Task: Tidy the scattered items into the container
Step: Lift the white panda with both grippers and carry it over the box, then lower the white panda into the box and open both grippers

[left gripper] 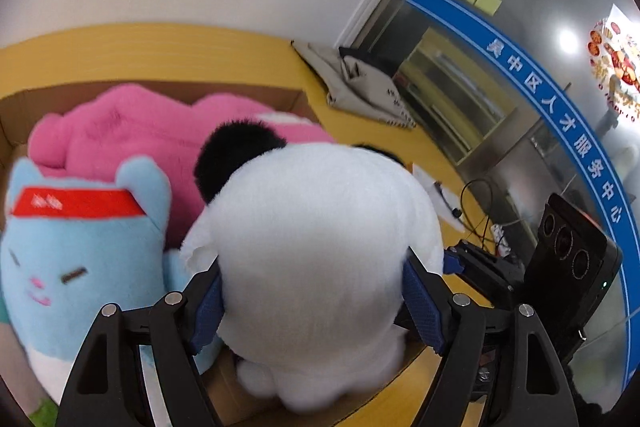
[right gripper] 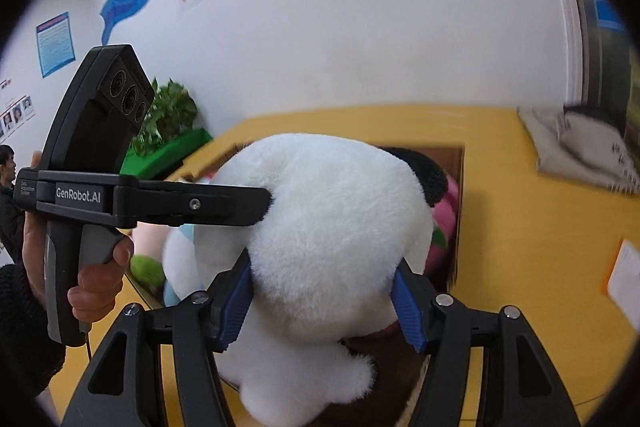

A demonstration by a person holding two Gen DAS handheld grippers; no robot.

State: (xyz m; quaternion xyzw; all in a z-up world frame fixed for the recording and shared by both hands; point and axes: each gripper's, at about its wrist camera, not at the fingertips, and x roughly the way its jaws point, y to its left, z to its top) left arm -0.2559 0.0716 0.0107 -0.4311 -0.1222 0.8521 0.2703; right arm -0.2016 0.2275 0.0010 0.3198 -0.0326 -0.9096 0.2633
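A big white plush panda with black ears [left gripper: 316, 239] is held over the open cardboard box [left gripper: 296, 103]. My left gripper [left gripper: 316, 303] is shut on its white body, blue pads pressed into both sides. My right gripper [right gripper: 324, 303] is shut on the same panda [right gripper: 332, 227] from another side. In the box lie a pink plush [left gripper: 132, 131] and a light blue cat plush with a red headband [left gripper: 80, 247]. The left gripper's body [right gripper: 120, 199] shows in the right wrist view, its tip touching the panda.
The box stands on a yellow table [right gripper: 540, 219]. A folded beige cloth bag [left gripper: 360, 83] lies at the table's far corner. A white paper and black cables [left gripper: 448, 199] lie right of the box. A green potted plant [right gripper: 168, 123] stands by the wall. An orange-edged card [right gripper: 624, 279] lies at right.
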